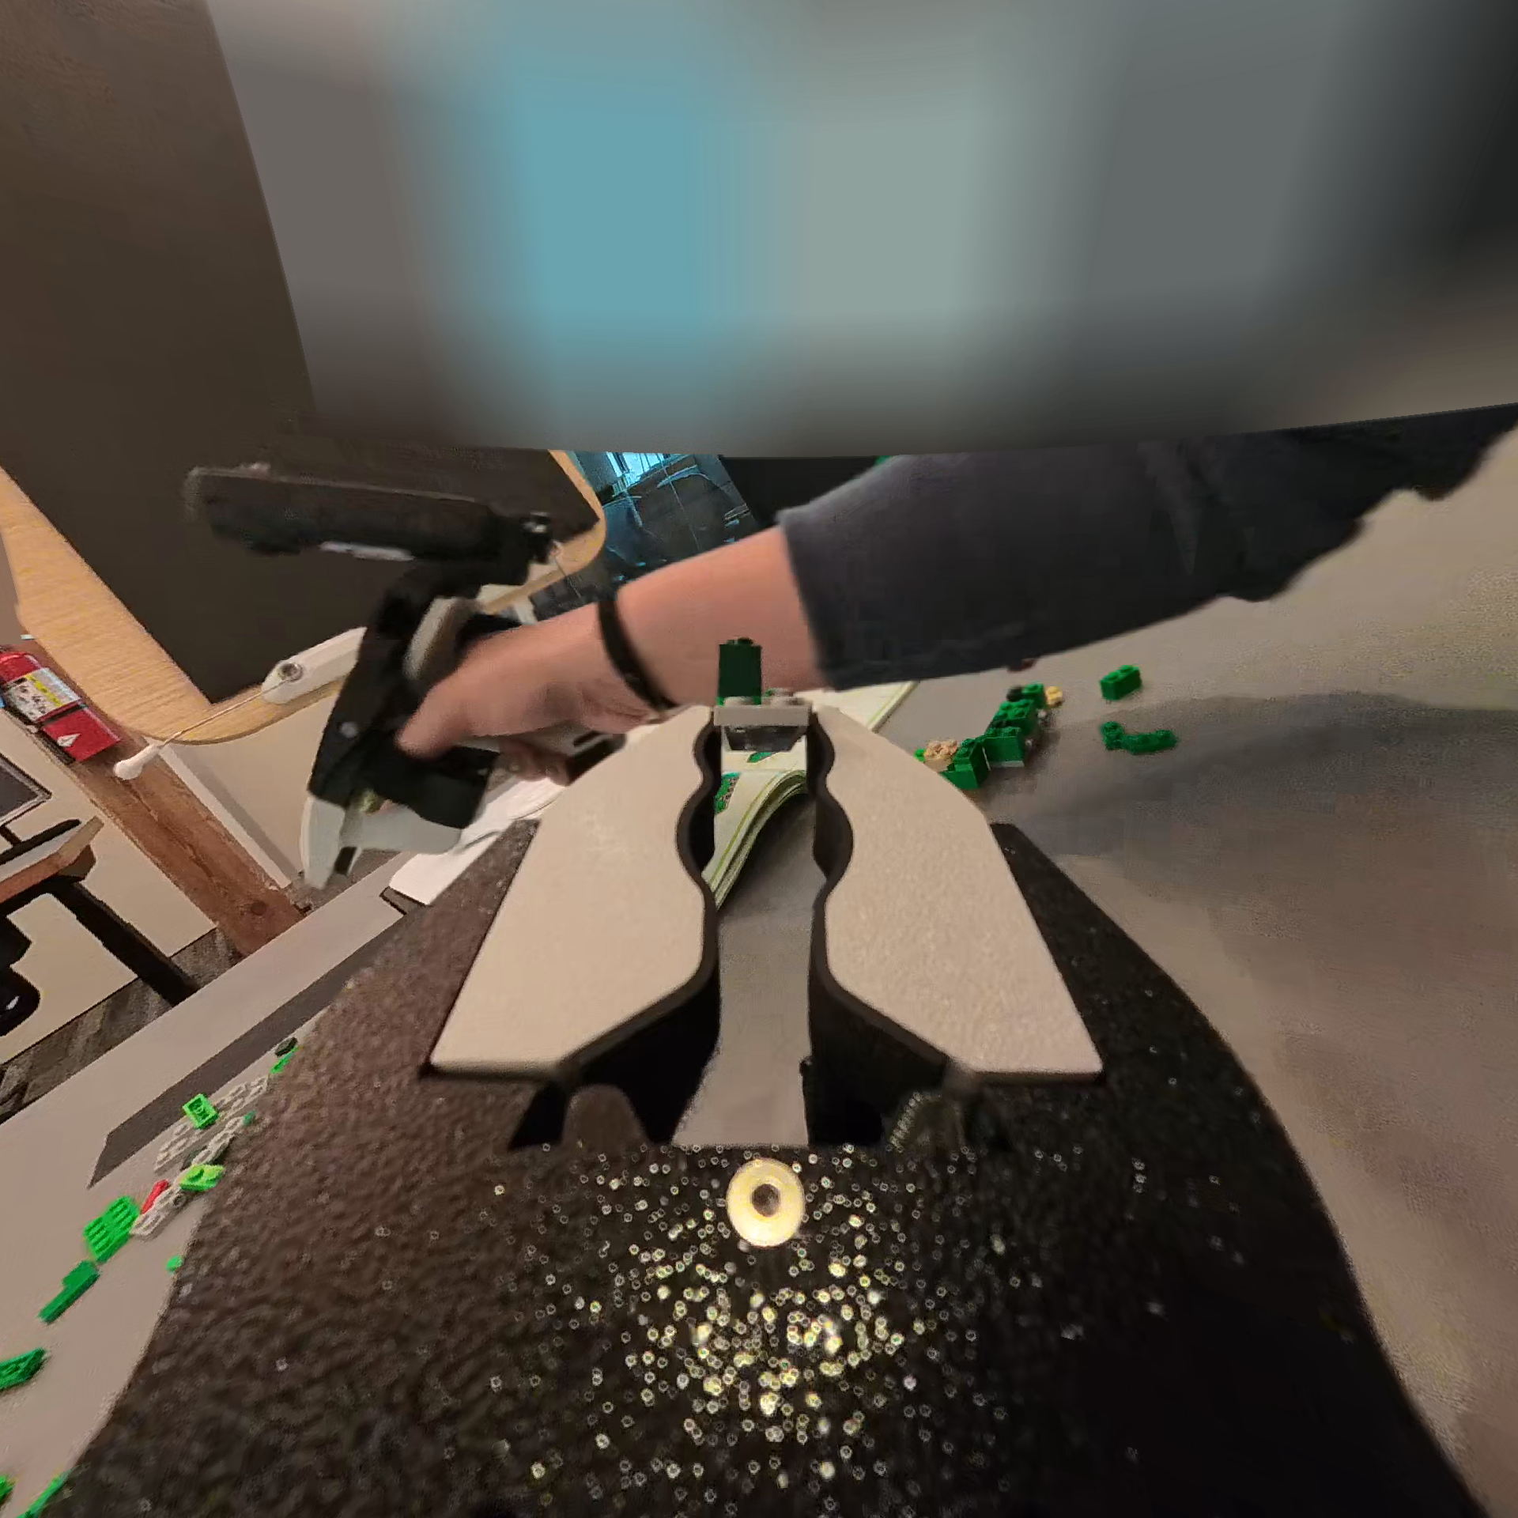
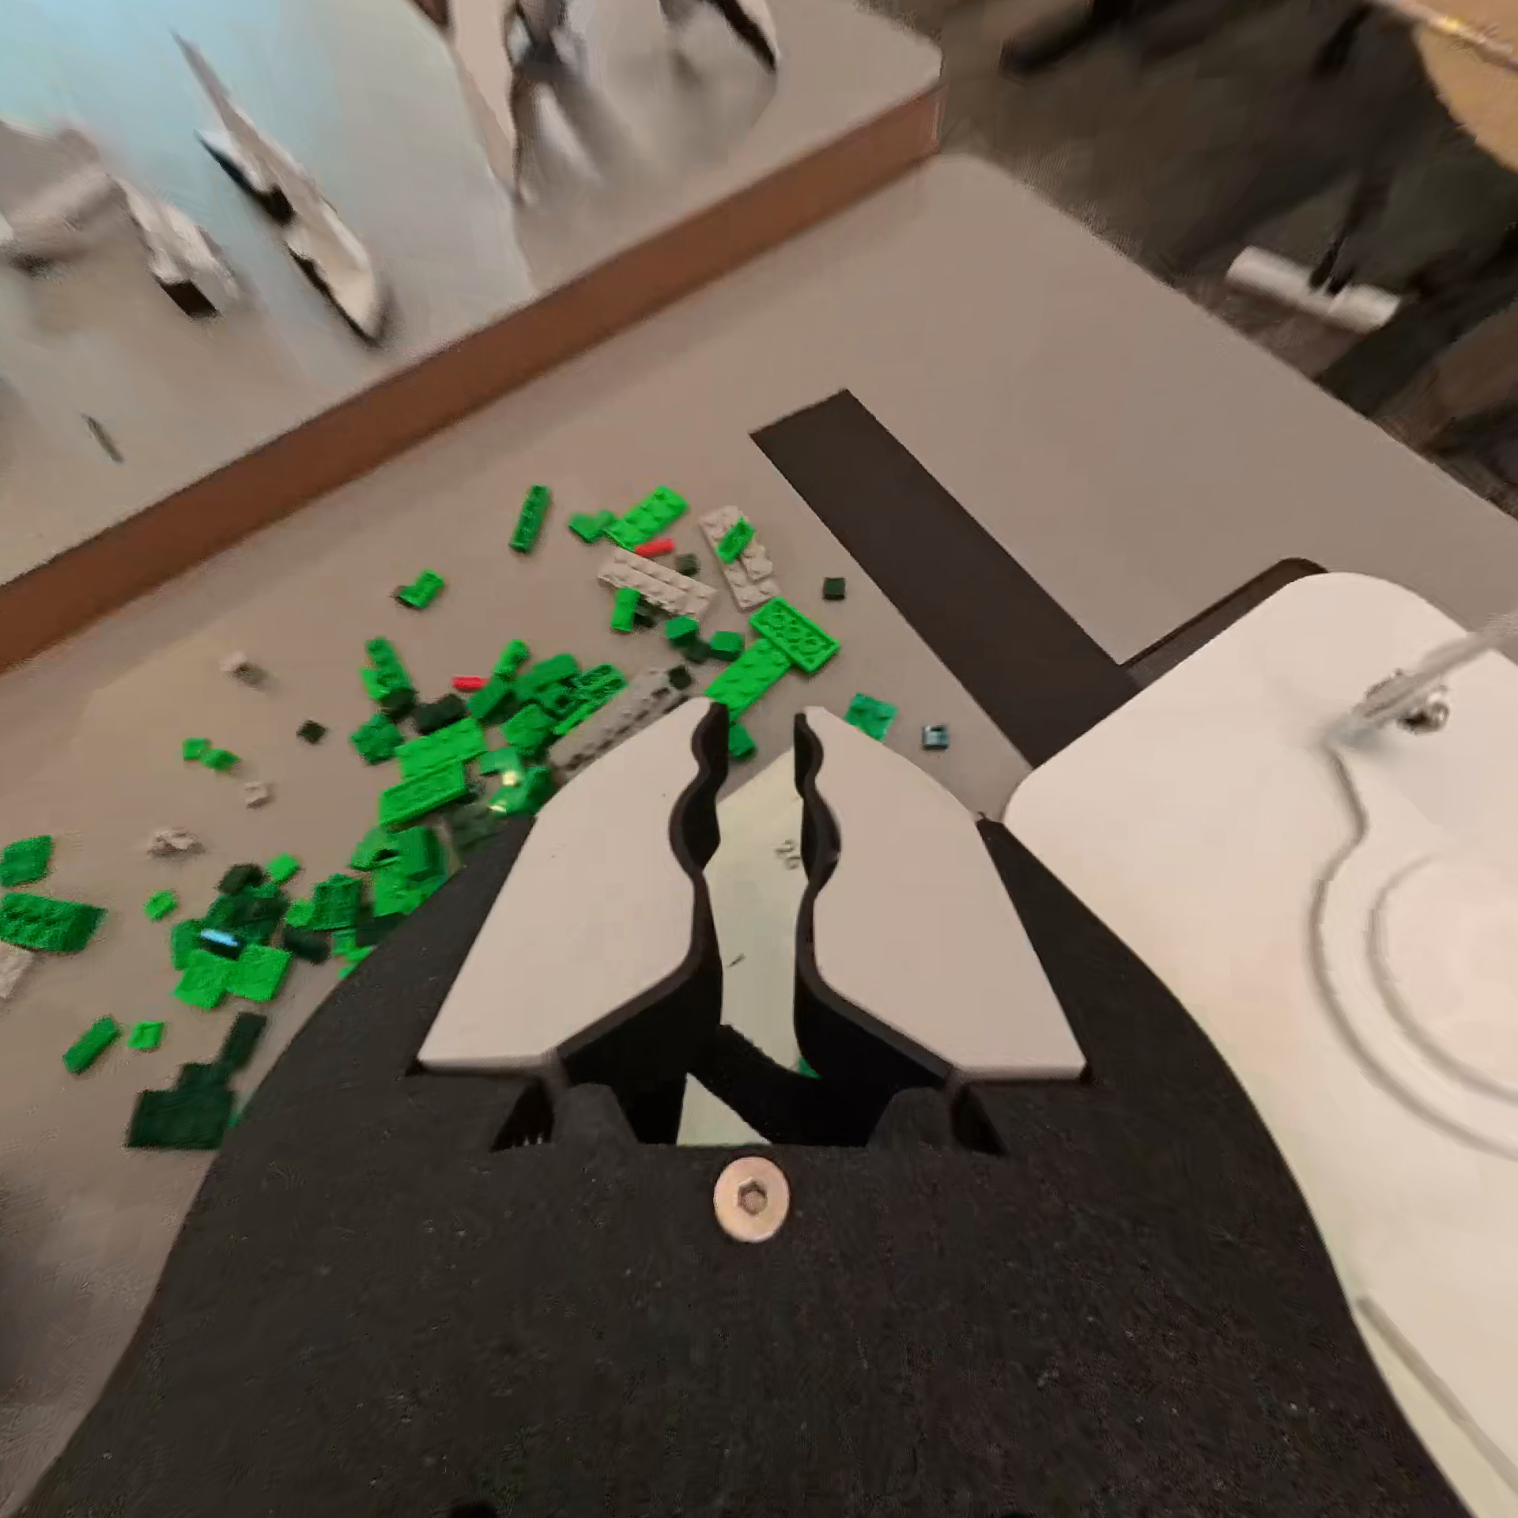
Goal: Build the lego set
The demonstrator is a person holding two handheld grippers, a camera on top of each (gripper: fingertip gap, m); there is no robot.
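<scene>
The left gripper is clamped on one small grey-and-green lego assembly, held above the grey desk. At 2 o'clock from it lie one green partial build and two loose green pieces. The right gripper hangs narrowly parted and empty over a scatter of green, grey and red bricks, too many to count. No legible writing shows.

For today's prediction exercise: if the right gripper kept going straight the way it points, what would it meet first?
Probably the bright green plate just beyond the right gripper, at the edge of the loose brick pile; depth is unclear.
</scene>
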